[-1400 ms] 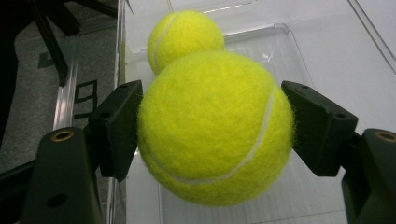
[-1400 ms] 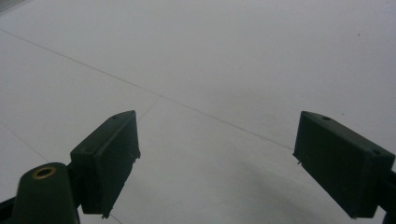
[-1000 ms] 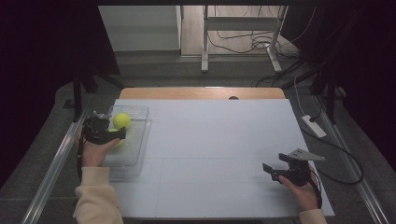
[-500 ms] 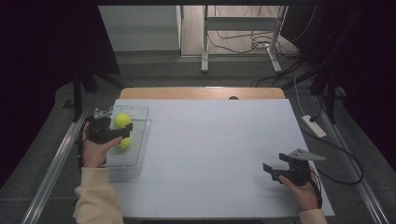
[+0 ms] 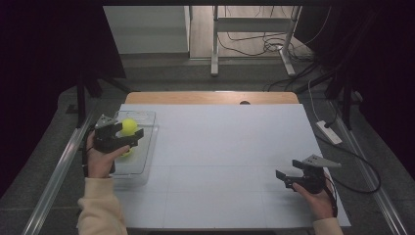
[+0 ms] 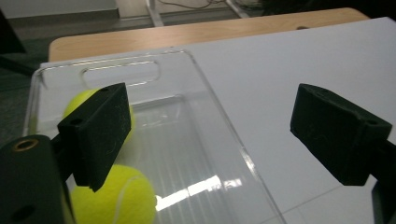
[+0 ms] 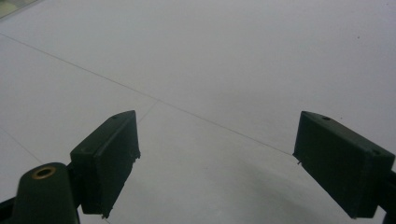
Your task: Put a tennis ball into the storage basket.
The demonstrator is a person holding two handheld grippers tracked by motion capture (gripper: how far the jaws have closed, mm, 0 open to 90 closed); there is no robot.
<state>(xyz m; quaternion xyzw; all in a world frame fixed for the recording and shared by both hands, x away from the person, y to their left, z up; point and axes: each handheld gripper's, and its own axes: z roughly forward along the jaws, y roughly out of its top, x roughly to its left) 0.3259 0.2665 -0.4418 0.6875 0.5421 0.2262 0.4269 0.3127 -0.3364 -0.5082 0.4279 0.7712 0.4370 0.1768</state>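
Near the table's [image 5: 215,147] left edge stood a clear plastic bin [image 6: 219,140] with two yellow tennis balls inside, one [image 6: 81,100] toward its far wall, the other [image 6: 126,196] nearer. The left gripper [image 5: 128,137] hovered over the bin, its jaws apart and just closing a little, nothing between them. The right gripper [image 7: 233,163] sat near the right front corner, jaws apart over bare tabletop.

Two yellow-green tennis balls [image 6: 122,198] lie close together inside the clear plastic bin [image 6: 219,121] at the table's left edge.
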